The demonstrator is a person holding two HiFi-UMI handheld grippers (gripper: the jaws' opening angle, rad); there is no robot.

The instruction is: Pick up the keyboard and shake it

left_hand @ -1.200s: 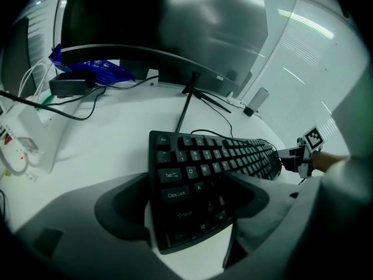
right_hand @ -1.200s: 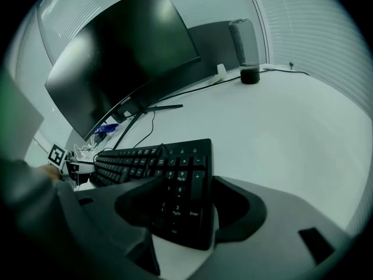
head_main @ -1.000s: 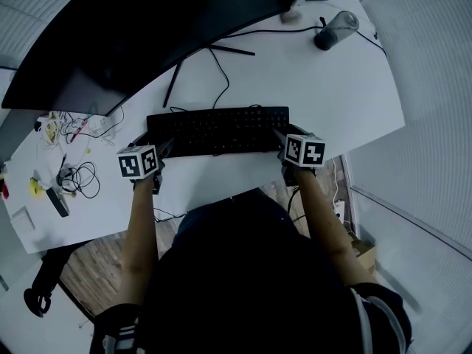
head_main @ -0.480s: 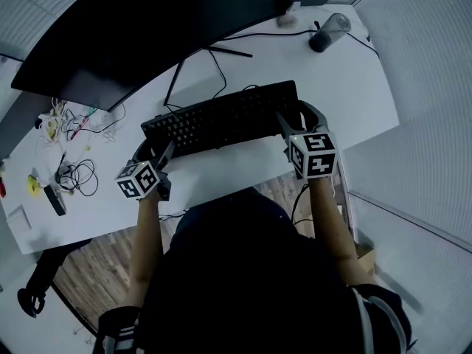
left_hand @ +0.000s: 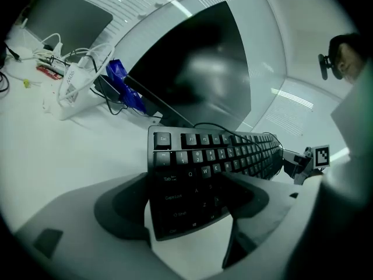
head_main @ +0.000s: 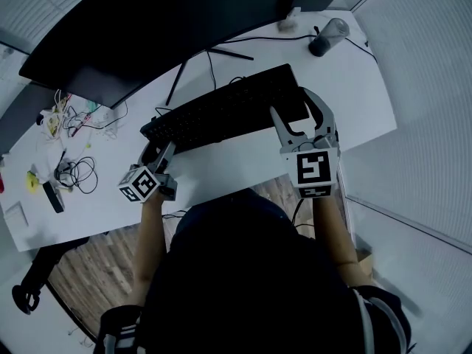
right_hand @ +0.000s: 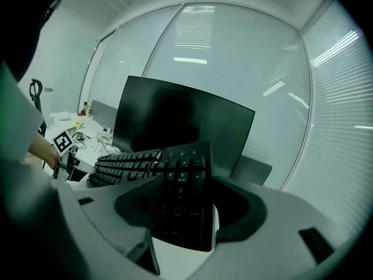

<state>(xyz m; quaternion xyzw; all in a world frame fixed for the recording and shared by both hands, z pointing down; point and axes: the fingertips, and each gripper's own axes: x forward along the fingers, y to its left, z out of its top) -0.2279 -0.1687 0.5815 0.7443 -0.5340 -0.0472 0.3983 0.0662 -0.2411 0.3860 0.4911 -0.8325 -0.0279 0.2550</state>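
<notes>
The black keyboard (head_main: 221,113) hangs above the white desk (head_main: 354,102), tilted, its right end farther from me than its left. My left gripper (head_main: 157,153) is shut on the keyboard's left end. My right gripper (head_main: 299,120) is shut on its right end. In the left gripper view the keyboard (left_hand: 215,156) runs off to the right from between the jaws of the left gripper (left_hand: 186,197). Seen from the right gripper view, the keypad end of the keyboard (right_hand: 180,174) sits between the jaws of the right gripper (right_hand: 183,209).
A large dark curved monitor (head_main: 147,28) stands behind the keyboard on thin legs. A dark cup (head_main: 328,35) sits at the desk's far right corner. Tangled cables and small items (head_main: 74,172) lie at the left. The keyboard's cable (head_main: 214,68) trails back under the monitor.
The keyboard has left the desk and swung: its right end went up and away with the right gripper, while the left gripper dropped slightly toward me.
</notes>
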